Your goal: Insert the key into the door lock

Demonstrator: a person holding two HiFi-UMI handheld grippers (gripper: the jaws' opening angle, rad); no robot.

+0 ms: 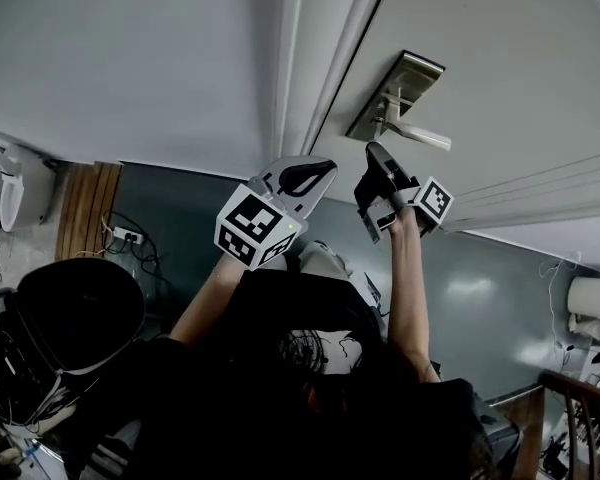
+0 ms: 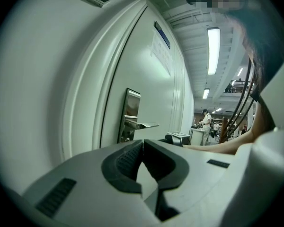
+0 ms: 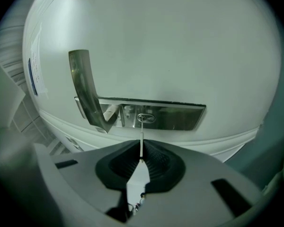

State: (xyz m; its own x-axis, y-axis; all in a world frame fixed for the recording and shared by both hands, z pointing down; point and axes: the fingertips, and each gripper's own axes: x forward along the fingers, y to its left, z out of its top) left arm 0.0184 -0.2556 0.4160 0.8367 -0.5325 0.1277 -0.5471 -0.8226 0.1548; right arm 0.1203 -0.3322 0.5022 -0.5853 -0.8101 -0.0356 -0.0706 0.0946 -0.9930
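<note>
Right claw [image 3: 140, 161] clamped on key [image 3: 141, 143], tip at lock [image 3: 146, 118]; left claw [image 2: 142, 148] together, empty. Slight tilt could jam key.

No legible text, number or brand is showing in any view. A white sheet [image 2: 160, 56] is hanging on the door [image 2: 156, 96] beside a blue strip [image 2: 162, 34]; its print is coming through only as grey blur, too small to read. The cubes on the left hand-held gripper [image 1: 302, 178] and right hand-held gripper [image 1: 378, 160] are carrying black-and-white square markers [image 1: 252, 220], showing patterns only and no characters.
</note>
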